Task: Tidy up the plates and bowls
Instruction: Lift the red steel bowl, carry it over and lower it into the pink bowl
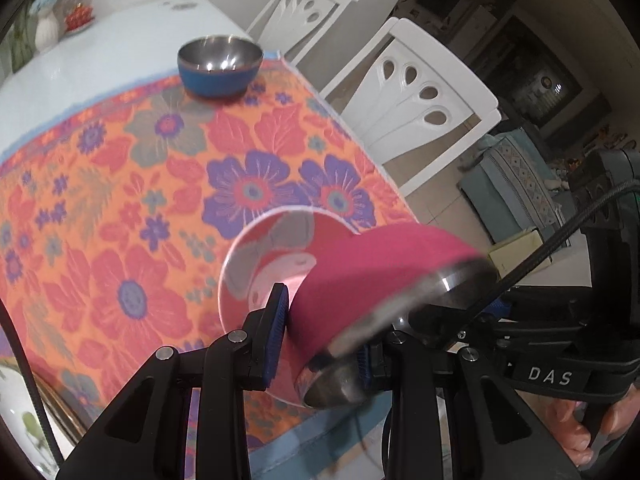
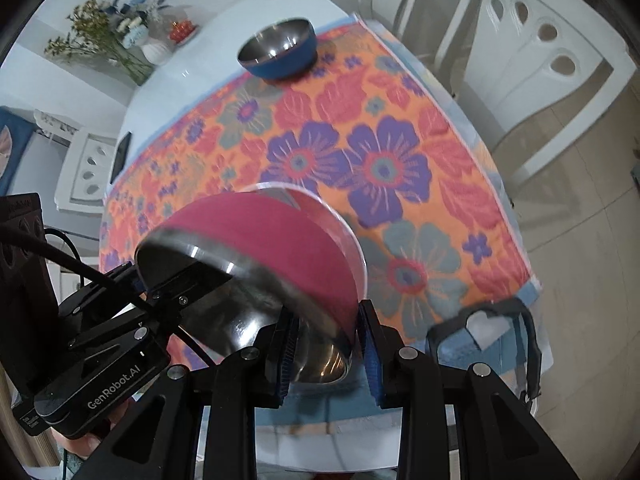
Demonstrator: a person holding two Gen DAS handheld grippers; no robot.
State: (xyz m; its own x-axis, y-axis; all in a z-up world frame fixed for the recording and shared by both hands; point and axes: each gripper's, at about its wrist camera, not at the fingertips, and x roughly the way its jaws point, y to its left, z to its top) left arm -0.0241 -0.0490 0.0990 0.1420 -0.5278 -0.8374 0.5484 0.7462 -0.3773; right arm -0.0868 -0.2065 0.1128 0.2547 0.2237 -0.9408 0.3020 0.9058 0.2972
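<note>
Because the pink bowl [image 1: 384,276] is wide and slick, I carry it with both tools at once, one clamped on each side of its rim, so it cannot swing or slip out of a single pinch. My left gripper [image 1: 320,344] is clenched on the rim, one blue pad [image 1: 276,332] against the pink outer wall and the other inside against the steel lining; my right gripper [image 2: 328,344] is clenched the same way on the opposite side. The bowl hangs tipped on its side above the near edge of the flowered cloth [image 1: 120,200], its mouth turned toward the table and its shiny steel base toward me, clear of the cloth and touching nothing but my pads. I judge that I hold it tilted like this only because both tools point steeply down; it will need levelling before I set it anywhere. The blue bowl [image 1: 220,66] sits upright at the far edge of the cloth, well apart, and looks the likely place to nest or pair the pink one. Counting: two bowls, one pink and held, one blue and resting; two white chairs [image 1: 412,92] beside the table; one vase of flowers [image 2: 154,50] at the far end. A white rim at the lower left of the left view may be a plate, but I cannot tell.
</note>
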